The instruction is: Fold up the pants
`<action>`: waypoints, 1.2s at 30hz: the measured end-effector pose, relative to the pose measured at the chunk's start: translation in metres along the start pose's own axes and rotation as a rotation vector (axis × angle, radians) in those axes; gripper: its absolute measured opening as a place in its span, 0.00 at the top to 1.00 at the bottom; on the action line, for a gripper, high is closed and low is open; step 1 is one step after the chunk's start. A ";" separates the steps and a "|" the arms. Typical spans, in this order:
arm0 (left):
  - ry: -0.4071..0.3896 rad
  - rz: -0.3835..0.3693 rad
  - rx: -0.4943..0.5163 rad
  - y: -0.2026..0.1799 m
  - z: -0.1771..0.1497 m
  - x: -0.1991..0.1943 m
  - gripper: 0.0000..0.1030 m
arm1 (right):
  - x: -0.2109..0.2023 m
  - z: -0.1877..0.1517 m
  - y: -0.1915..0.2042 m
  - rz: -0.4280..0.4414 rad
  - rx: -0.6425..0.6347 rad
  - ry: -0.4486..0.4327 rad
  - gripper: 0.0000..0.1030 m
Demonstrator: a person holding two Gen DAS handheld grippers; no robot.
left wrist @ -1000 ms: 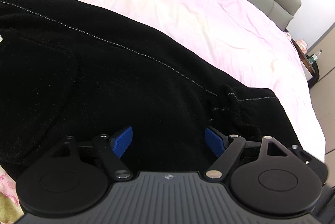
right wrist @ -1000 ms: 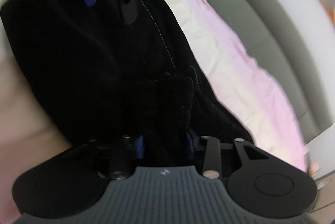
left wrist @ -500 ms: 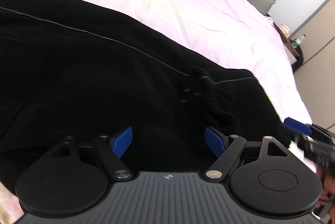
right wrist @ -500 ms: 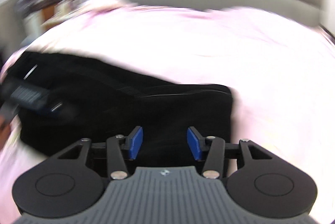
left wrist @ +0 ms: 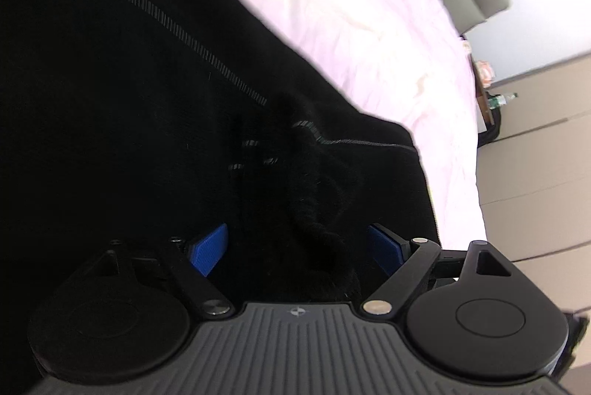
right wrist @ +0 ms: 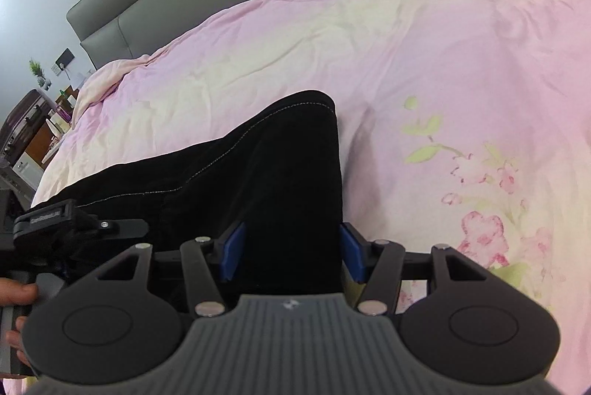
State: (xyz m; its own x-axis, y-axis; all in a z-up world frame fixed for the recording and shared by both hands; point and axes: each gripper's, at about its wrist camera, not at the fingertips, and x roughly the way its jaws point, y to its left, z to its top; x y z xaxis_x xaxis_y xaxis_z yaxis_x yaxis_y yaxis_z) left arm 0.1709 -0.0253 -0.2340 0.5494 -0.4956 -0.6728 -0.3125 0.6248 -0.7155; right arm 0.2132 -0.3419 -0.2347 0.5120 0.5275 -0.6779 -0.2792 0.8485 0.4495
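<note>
Black pants [left wrist: 110, 99] lie spread on a pink bed cover [left wrist: 351, 7]. My left gripper [left wrist: 295, 247] hovers low over their waist end, where the knotted drawstring [left wrist: 306, 210] bunches up between its blue pads [left wrist: 208, 249]. Its jaws are opening wide and the pads stand clear of the cloth. In the right wrist view the pants [right wrist: 258, 173] end in a straight edge. My right gripper [right wrist: 291, 251] straddles that end, jaws opening, cloth lying between the pads [right wrist: 232, 251]. The left gripper [right wrist: 55, 221] shows at far left, held by a hand [right wrist: 14, 291].
A grey padded headboard [right wrist: 110, 21] runs behind the bed. A nightstand with a bottle [left wrist: 498, 99] stands past the bed's far corner, next to beige cabinet fronts [left wrist: 546, 173]. A dresser with small items [right wrist: 33, 121] is on the other side. Floral print [right wrist: 480, 173] marks the cover.
The right gripper let go of the bunched cloth, rolled around, and now sits over the pants' end with wider jaws. The left gripper sank toward the drawstring and its jaws widened.
</note>
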 end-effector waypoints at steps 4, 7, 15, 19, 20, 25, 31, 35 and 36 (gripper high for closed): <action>-0.033 0.032 0.043 -0.005 -0.002 0.005 0.43 | 0.005 -0.008 -0.021 0.058 0.051 0.025 0.52; -0.085 -0.033 0.075 -0.005 0.002 -0.013 0.69 | 0.001 -0.012 -0.026 0.085 0.066 0.003 0.63; -0.174 0.000 0.232 -0.028 0.030 -0.051 0.71 | -0.005 -0.011 0.004 0.166 -0.010 -0.005 0.62; -0.061 0.128 0.221 -0.001 0.004 -0.015 0.70 | 0.008 -0.019 0.000 0.077 -0.016 0.029 0.57; -0.077 0.126 0.216 0.003 -0.005 -0.014 0.69 | 0.010 -0.020 -0.001 0.067 -0.025 0.041 0.50; -0.114 0.078 0.115 0.017 -0.001 -0.025 0.53 | -0.002 -0.012 0.010 0.016 -0.079 -0.012 0.49; -0.129 0.132 0.212 0.003 0.005 -0.031 0.45 | -0.029 -0.015 0.071 0.048 -0.362 -0.171 0.64; -0.138 0.144 0.219 -0.004 0.003 -0.024 0.45 | 0.006 -0.049 0.091 0.019 -0.501 -0.073 0.70; -0.135 0.143 0.222 -0.005 0.002 -0.023 0.44 | 0.021 -0.063 0.091 -0.012 -0.535 -0.013 0.70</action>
State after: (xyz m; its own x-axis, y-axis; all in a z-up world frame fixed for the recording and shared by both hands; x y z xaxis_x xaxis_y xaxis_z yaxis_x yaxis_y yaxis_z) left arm 0.1612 -0.0159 -0.2146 0.6147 -0.3180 -0.7219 -0.2247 0.8066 -0.5467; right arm 0.1471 -0.2512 -0.2443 0.5273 0.5197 -0.6722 -0.6466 0.7587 0.0794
